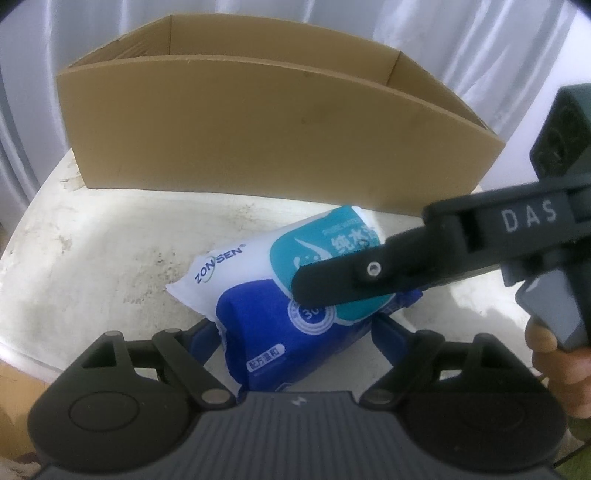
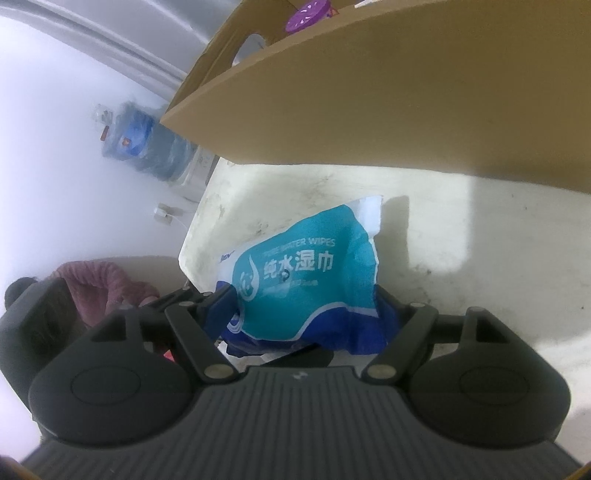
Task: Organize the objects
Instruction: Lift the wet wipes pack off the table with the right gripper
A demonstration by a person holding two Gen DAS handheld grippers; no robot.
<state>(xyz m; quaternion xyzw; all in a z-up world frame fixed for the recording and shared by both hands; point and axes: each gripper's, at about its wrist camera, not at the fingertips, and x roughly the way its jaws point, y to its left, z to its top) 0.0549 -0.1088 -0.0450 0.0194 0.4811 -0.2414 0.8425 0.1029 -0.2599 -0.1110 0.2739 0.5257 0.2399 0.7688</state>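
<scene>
Wipes pack: I see the pack of wet wipes point(image 1: 258, 295) on the white table point(image 1: 92, 258), in front of the cardboard box point(image 1: 258, 140), which stands at twelve o'clock in the left view.
Left gripper: my left gripper point(image 1: 295, 332) has its jaws spread wide on either side of the pack's near end; its blue fingers point(image 1: 201, 334) sit against the wrapper, so I read it as gripping the pack.
Right gripper: my right gripper point(image 2: 303, 306) also straddles the pack point(image 2: 306, 280), jaws wide, blue pads at the wrapper's sides, apparently clamped on it.
Only in the left view: the right gripper's black finger point(image 1: 343, 280) comes in from three o'clock across the teal label, with a hand point(image 1: 554, 369) on its handle at four o'clock.
Only in the right view: a purple disc point(image 2: 306, 14) inside the box point(image 2: 406, 110) at twelve o'clock, water jugs point(image 2: 147, 144) at ten o'clock, a person in pink point(image 2: 107, 288) at nine o'clock.
Surface: the tabletop is white, scuffed and stained.
Room: pale curtains point(image 1: 480, 55) hang behind the box.
</scene>
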